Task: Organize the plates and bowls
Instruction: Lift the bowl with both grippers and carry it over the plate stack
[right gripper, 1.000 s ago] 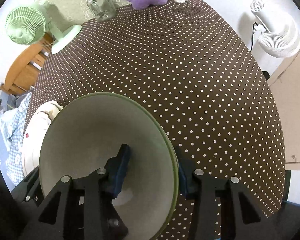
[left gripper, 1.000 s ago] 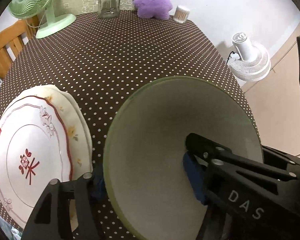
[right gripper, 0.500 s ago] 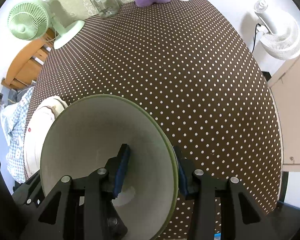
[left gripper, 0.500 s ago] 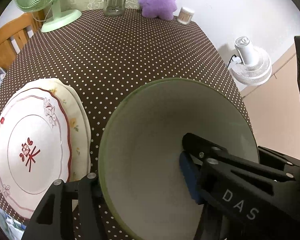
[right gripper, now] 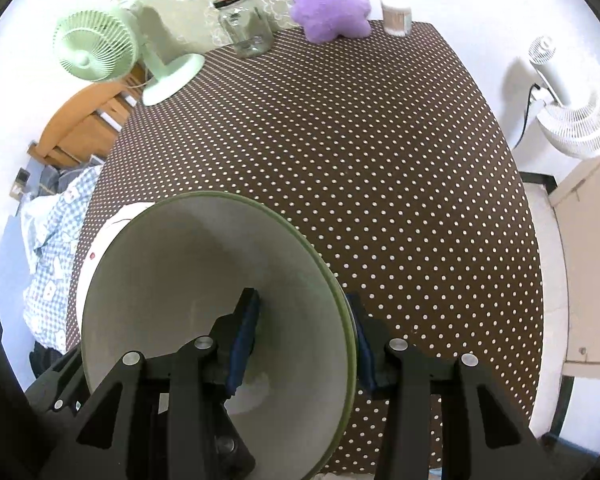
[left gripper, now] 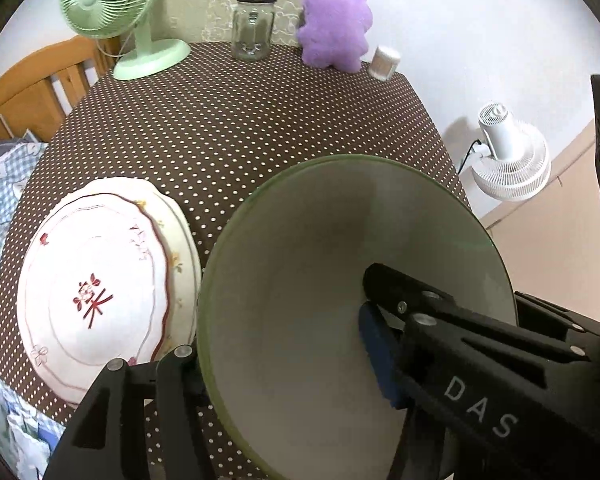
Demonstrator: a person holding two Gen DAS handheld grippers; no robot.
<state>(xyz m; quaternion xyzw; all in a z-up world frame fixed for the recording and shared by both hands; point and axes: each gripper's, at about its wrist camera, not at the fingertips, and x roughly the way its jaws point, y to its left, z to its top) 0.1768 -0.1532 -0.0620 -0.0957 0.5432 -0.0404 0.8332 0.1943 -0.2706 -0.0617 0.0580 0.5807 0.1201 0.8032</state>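
Note:
A large pale green bowl (left gripper: 324, 264) is held above the near edge of the brown dotted table (left gripper: 260, 120). My left gripper (left gripper: 280, 344) is shut on its left rim, one finger inside, one outside. My right gripper (right gripper: 304, 332) is shut on the right rim of the same bowl (right gripper: 204, 272). Two stacked white plates with red trim (left gripper: 96, 292) lie on the table left of the bowl; the bowl mostly hides the stacked plates (right gripper: 100, 240) in the right wrist view.
At the far table edge stand a green fan (left gripper: 112, 4), a glass jar (left gripper: 254, 26), a purple plush toy (left gripper: 336, 26) and a small cup of sticks (left gripper: 385, 63). A white floor fan (left gripper: 508, 160) stands right of the table. A wooden chair (left gripper: 28, 92) is at left.
The bowl has risen with both grippers and both cameras have tilted up, so the far table edge and wall show more. The plates have not moved.

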